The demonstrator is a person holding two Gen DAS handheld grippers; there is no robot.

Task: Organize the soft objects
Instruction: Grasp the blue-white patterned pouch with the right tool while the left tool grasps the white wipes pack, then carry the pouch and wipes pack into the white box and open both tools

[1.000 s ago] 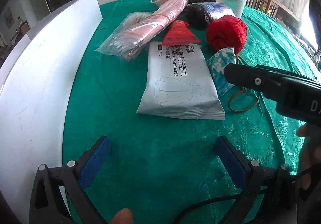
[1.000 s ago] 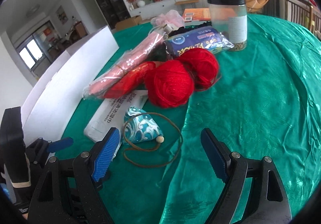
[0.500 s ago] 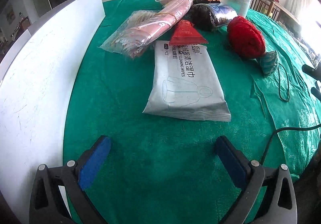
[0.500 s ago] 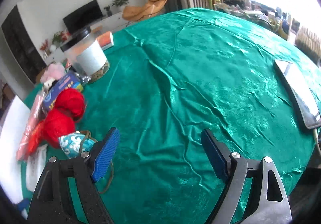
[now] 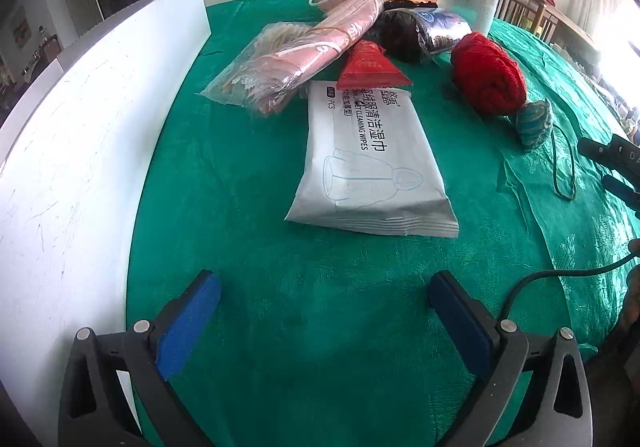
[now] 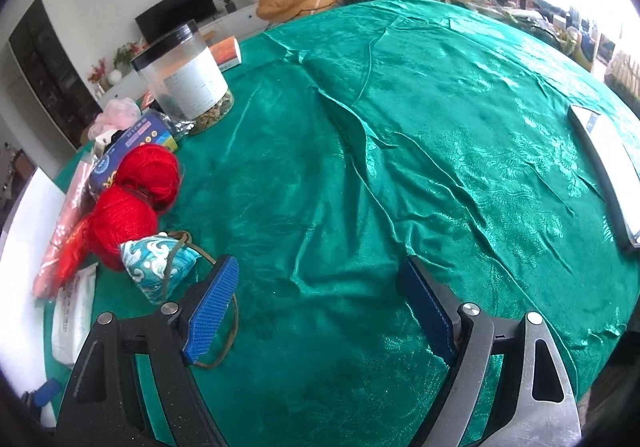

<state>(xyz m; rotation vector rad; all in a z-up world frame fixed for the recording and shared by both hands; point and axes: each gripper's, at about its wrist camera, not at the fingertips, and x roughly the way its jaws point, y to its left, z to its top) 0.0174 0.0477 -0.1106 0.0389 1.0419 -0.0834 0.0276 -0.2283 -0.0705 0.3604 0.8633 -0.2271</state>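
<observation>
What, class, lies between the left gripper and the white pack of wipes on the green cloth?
Nothing visible. The left gripper is open and faces the pack of wipes across bare green cloth. The white board stands off to its left.

I see worktop cloth (image 5: 320, 327) green, leaf-patterned | wipes pack (image 5: 370, 163) white, dark print | yarn balls (image 6: 138, 199) red | pouch (image 6: 158, 261) teal-white waves | jaw pads (image 5: 188, 323) blue | board (image 5: 68, 151) white
</observation>
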